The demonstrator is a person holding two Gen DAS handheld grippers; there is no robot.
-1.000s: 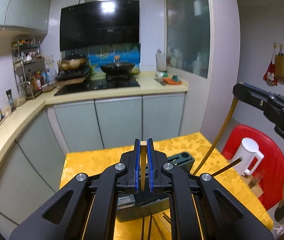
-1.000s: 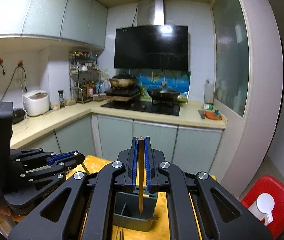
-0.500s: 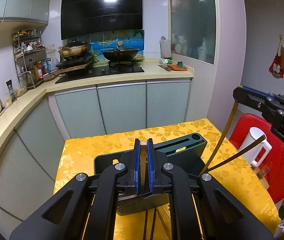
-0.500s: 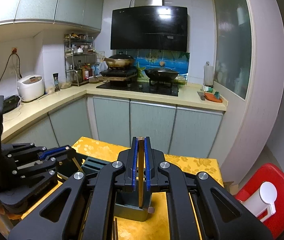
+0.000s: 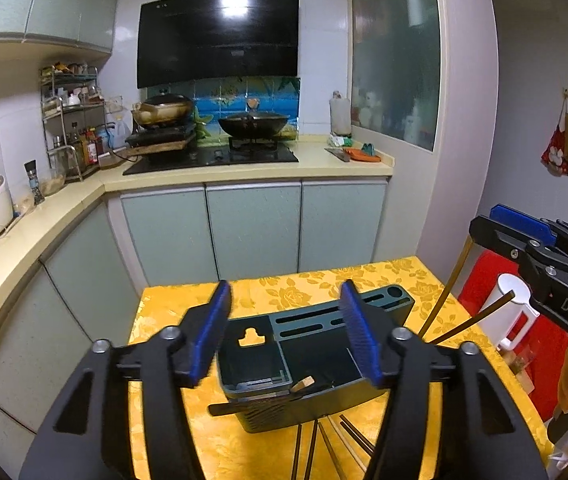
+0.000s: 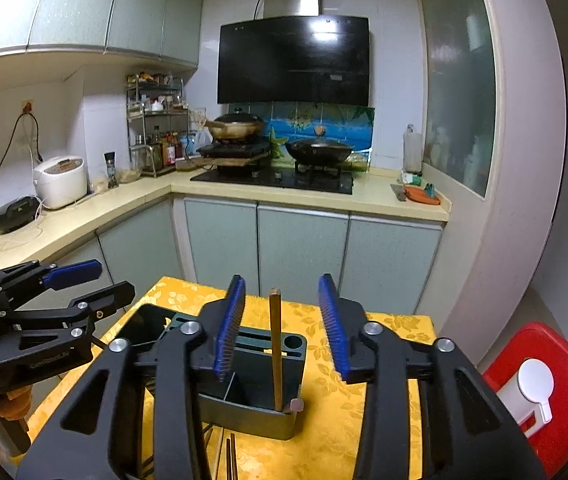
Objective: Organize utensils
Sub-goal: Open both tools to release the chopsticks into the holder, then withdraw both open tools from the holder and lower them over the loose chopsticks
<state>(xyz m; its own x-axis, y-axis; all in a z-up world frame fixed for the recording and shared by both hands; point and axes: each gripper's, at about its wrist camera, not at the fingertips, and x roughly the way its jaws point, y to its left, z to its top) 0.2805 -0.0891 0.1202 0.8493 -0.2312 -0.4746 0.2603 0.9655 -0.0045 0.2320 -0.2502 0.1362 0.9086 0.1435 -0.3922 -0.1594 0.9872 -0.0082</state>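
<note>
Both claws just opened, releasing 2 slim brown wooden chopsticks (image 6: 275, 344) into dark green plastic utensil holder (image 6: 252, 412); left gripper (image 5: 284, 332) and right gripper (image 6: 280, 328) apart, 1 chopstick upright between right pads, untouched.

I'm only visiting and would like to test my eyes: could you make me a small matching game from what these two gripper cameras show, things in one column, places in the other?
Things:
1. wooden chopstick
2. wok
3. rice cooker
4. utensil holder

Places:
A. on the stove
B. on the yellow tablecloth
C. standing in the holder
D. on the left counter

Pairs: 1-C, 2-A, 3-D, 4-B
</note>
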